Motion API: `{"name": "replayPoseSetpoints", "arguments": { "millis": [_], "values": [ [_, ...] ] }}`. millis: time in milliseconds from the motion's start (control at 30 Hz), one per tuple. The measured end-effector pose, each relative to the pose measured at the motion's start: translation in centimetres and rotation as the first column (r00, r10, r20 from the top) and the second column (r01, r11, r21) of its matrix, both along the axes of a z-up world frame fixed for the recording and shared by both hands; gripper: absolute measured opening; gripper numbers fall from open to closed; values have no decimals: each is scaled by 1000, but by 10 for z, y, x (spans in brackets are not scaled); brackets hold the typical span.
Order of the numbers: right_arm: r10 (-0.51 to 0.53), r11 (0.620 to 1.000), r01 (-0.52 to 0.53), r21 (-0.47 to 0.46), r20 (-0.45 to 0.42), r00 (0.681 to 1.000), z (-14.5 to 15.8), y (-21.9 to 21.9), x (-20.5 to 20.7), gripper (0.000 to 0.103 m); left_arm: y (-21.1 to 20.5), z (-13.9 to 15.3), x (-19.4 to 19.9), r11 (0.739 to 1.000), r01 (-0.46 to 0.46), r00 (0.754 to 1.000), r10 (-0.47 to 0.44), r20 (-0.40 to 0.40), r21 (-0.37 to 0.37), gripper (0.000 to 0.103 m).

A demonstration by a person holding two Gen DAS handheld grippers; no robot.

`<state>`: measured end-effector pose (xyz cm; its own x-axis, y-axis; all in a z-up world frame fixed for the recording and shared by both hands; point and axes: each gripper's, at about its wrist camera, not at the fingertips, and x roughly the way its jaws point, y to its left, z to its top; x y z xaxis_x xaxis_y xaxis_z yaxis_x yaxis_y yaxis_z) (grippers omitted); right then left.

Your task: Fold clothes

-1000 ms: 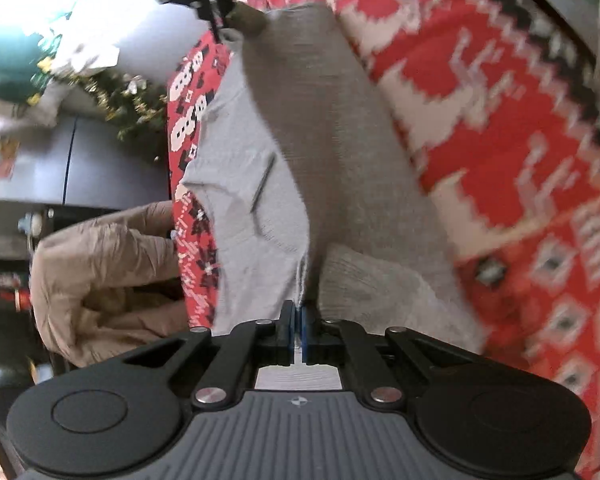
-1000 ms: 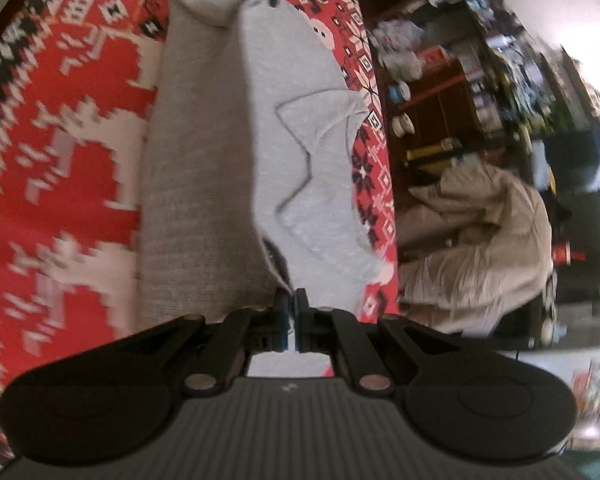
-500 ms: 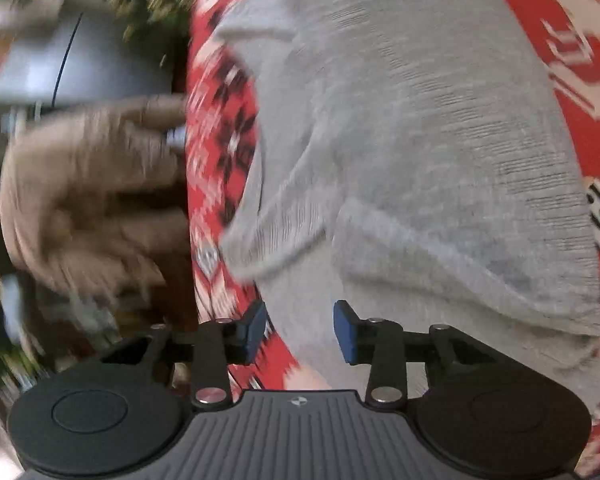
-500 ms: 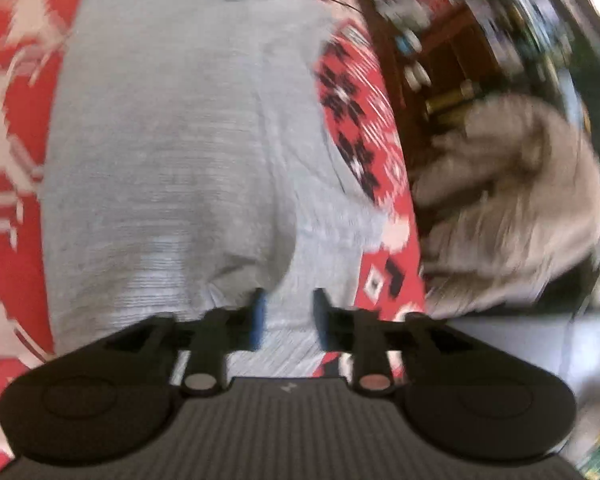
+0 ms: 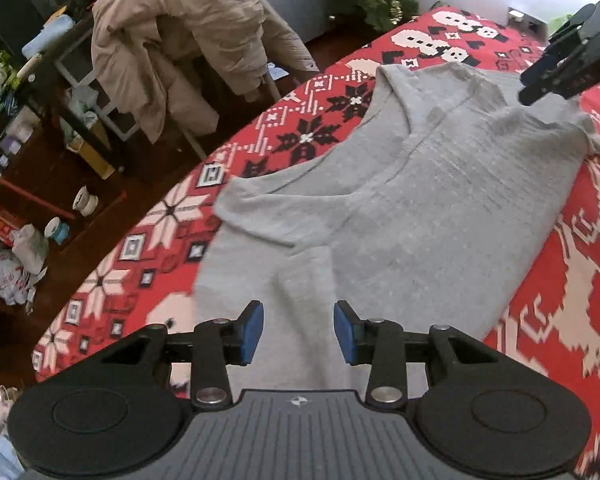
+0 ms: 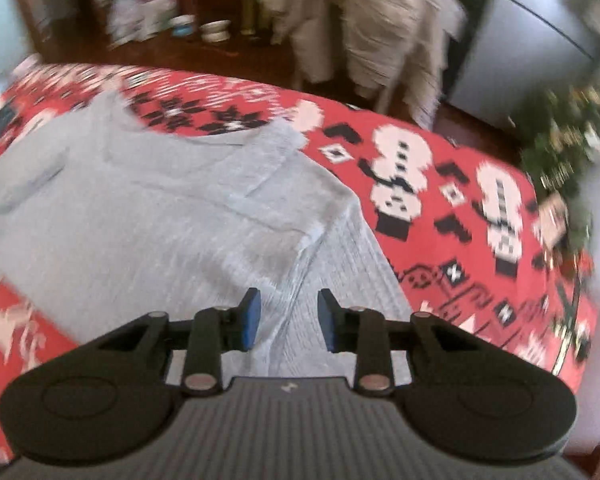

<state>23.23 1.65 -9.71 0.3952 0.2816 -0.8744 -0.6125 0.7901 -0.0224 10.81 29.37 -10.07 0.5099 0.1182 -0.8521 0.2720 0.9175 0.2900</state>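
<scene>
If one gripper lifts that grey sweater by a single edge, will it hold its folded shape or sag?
Probably sag: the grey sweater is soft knit, creased and lying limp on the red blanket. It looks light, so one gripper could lift it. The folded layers would likely slide apart, being loosely stacked.

Black left gripper point(image 5: 298, 332) and right gripper point(image 6: 288, 326): ribbed grey housing with small pale logo, round black side discs, silver pivot screws, blue pads point(image 5: 251, 331) on fingers.
</scene>
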Motion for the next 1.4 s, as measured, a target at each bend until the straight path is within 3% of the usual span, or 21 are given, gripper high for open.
{"name": "replayPoseSetpoints", "arguments": {
  "millis": [133, 300, 333, 400, 433, 533, 633, 767, 800, 867, 900, 967, 1233, 1300, 1333, 1400],
  "values": [
    [-127, 992, 126, 28, 22, 992, -15, 11, 20, 34, -19, -22, 9, 994, 33, 999, -34, 8, 100, 39],
    [-115, 993, 114, 32, 23, 993, -21, 28, 33, 34, -22, -40, 17, 985, 28, 1000, -29, 5, 169, 38],
    [-118, 993, 117, 31, 25, 993, -21, 29, 34, 34, -19, -41, 19, 987, 8, 1000, -9, 7, 163, 38],
    [-125, 992, 124, 30, 29, 992, -21, 31, 37, 34, -4, -37, 22, 992, -82, 997, 81, 13, 96, 23],
    [-128, 991, 127, 29, 31, 991, -21, 31, 38, 34, 3, -34, 24, 990, -126, 992, 126, 14, 62, 4],
    [-138, 990, 137, 27, 36, 990, -21, 34, 42, 33, 26, -27, 29, 965, -258, 966, 259, 7, -40, 5],
    [-158, 987, 157, 30, 34, 987, -22, 29, 44, 33, 60, -23, 27, 896, -416, 909, 416, -33, -155, 14],
    [-157, 988, 156, 19, 33, 987, -23, 23, 40, 34, 94, -23, 19, 794, -550, 831, 550, -79, -260, 14],
    [-160, 987, 159, 20, 30, 987, -22, 21, 39, 34, 99, -22, 16, 769, -563, 820, 566, -87, -302, 15],
    [-170, 985, 170, 32, 20, 985, -22, 17, 38, 34, 109, -17, 11, 713, -566, 806, 583, -97, -414, 38],
    [-176, 984, 175, 39, 15, 984, -21, 15, 38, 34, 112, -15, 9, 692, -563, 803, 587, -102, -453, 43],
    [-183, 982, 182, 48, 9, 983, -21, 12, 38, 34, 113, -14, 10, 669, -555, 805, 583, -114, -494, 48],
    [-209, 975, 210, 77, -21, 978, -26, 16, 46, 33, 104, -29, 28, 717, -532, 836, 529, -145, -451, 43],
    [-230, 969, 233, 87, -42, 972, -28, 16, 49, 5, 103, -31, 29, 727, -530, 839, 525, -143, -436, 32],
    [-237, 966, 239, 94, -40, 971, -27, 16, 48, 3, 103, -31, 30, 732, -530, 839, 525, -141, -428, 11],
    [-248, 962, 250, 106, -31, 968, -24, 16, 46, 3, 102, -30, 29, 740, -527, 841, 524, -132, -417, 5]
  ]
}}
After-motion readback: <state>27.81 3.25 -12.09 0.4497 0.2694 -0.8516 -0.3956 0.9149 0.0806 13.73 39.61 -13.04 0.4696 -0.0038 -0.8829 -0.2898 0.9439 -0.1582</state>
